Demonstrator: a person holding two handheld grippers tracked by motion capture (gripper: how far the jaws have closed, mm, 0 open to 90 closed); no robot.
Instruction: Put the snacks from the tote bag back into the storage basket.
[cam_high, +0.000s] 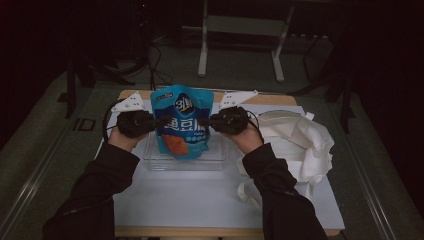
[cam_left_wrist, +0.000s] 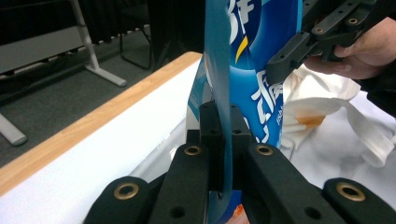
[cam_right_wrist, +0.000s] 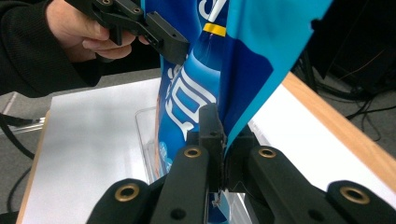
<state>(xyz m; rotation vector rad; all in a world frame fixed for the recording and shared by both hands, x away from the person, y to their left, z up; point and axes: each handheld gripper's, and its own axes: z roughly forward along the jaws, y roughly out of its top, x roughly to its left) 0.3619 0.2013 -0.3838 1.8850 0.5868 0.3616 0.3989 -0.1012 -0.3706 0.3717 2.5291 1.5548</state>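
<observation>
Blue snack pouch upright, long axis vertical, top up, side edges pinched in left tool and right tool.

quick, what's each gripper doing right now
left gripper: closed, pinching the left edge of the blue snack bag
right gripper: closed, pinching the bag's right edge

A white mat covered most of a wooden table, whose bare edge showed along the front and back. A clear tray sat on the mat near the middle. To the right of the tray lay a crumpled white cloth bag, with its handles trailing toward the front. Behind the table, a grey metal stand stood on the dark floor, with black cables nearby.
</observation>
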